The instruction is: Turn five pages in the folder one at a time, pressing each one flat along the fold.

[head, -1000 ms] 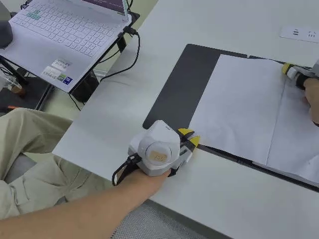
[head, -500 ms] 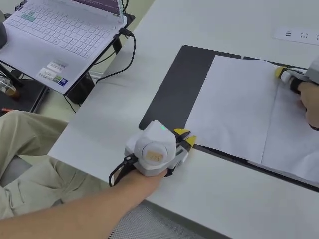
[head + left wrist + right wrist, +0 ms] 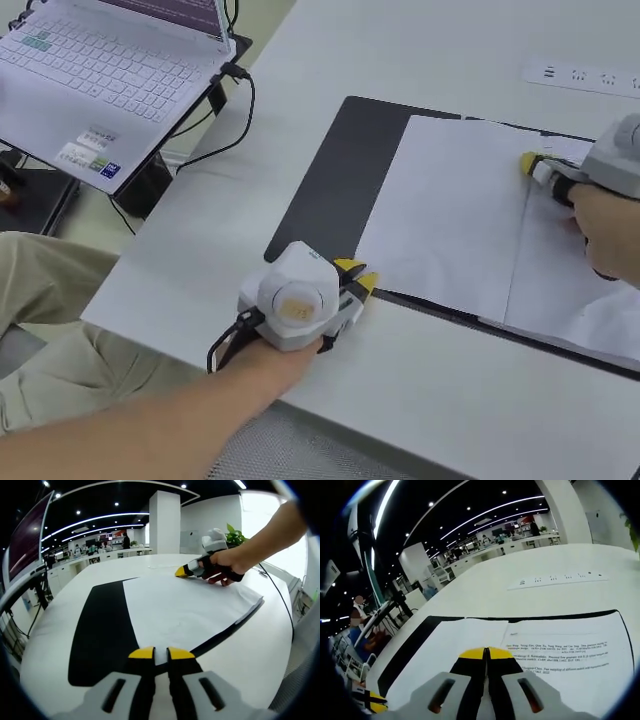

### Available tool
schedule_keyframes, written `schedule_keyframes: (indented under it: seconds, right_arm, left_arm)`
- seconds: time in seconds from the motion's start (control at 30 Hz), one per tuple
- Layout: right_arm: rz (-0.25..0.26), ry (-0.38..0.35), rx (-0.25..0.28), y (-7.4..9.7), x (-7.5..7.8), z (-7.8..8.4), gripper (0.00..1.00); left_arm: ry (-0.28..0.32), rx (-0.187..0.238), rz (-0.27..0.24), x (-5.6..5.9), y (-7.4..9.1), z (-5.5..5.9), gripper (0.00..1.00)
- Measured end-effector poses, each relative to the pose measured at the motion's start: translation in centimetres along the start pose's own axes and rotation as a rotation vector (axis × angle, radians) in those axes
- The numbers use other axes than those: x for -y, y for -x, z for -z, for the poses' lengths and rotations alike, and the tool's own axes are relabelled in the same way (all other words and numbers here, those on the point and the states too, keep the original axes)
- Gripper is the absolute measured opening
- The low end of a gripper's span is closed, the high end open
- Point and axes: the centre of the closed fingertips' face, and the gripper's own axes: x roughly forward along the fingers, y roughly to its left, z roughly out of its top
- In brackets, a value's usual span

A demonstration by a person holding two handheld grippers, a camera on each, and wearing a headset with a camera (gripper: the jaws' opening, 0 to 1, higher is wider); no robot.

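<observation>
Head view showed the folder [image 3: 330,190] lying open on the white tabletop [image 3: 430,50], with a blank page [image 3: 450,220] spread over its left half. The right gripper [image 3: 527,163] sat at the far end of the folder's fold [image 3: 514,255], its fingers pressed together and the tip down on the paper. The left gripper [image 3: 358,276] rested at the folder's near edge, by the page's corner, with its fingers squeezed together too. This looked like the pressing step. To do it well, the right gripper should slide slowly down the fold toward the near edge. It should push softly so the paper would not wrinkle, while the left one pinned the corner. The right gripper view showed small print on the folder's right page [image 3: 570,650], too tiny to read. Stickers [image 3: 85,158] on a laptop [image 3: 120,70] left of the folder were blurry too.
</observation>
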Motion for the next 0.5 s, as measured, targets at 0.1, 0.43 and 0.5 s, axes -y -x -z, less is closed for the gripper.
schedule_keyframes:
  seconds: [0.1, 0.43, 0.5]
  right_arm:
    - [-0.002, 0.002, -0.002, 0.3, -0.2, 0.5, 0.0]
    - [-0.011, -0.002, -0.004, 4.5, -3.8, 1.8, 0.0]
    - [-0.008, -0.009, 0.005, 5.1, -4.1, 1.8, 0.0]
  left_arm:
    - [-0.001, -0.002, 0.0, 0.0, 0.0, 0.0, 0.08]
    - [-0.004, -0.006, 0.001, 0.2, 0.0, 0.0, 0.06]
    - [-0.009, -0.005, 0.0, 0.2, 0.1, 0.0, 0.06]
